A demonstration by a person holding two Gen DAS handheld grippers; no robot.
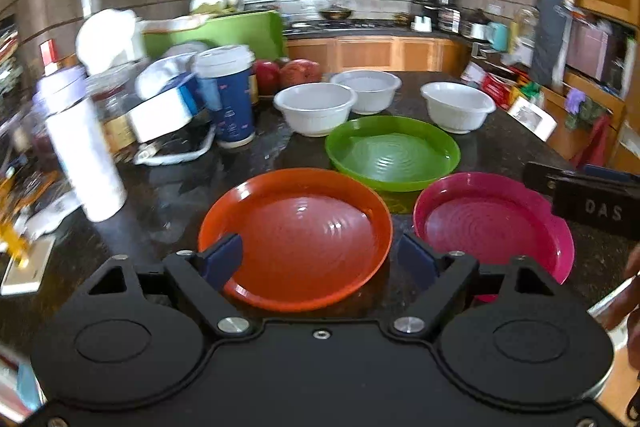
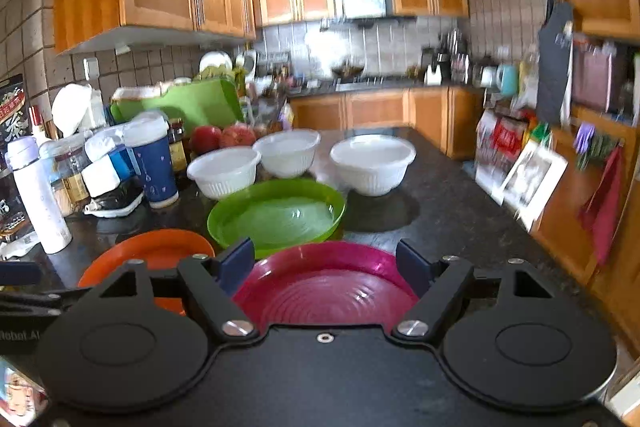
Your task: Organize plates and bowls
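Note:
On the dark counter lie an orange plate (image 1: 296,235), a pink plate (image 1: 492,227) and a green plate (image 1: 392,151), with three white bowls (image 1: 316,107) (image 1: 366,89) (image 1: 458,105) behind. My left gripper (image 1: 320,261) is open above the orange plate's near rim. My right gripper (image 2: 326,263) is open above the pink plate (image 2: 324,287). The right wrist view also shows the green plate (image 2: 276,213), the orange plate (image 2: 160,251) and the bowls (image 2: 224,171) (image 2: 288,151) (image 2: 372,161).
Clutter fills the counter's left side: a white bottle (image 1: 86,155), a blue-and-white cup (image 1: 228,95), jars, a green cutting board (image 1: 216,35) and red fruit (image 1: 288,71). Packets and a framed picture (image 2: 532,179) lean at the counter's right edge.

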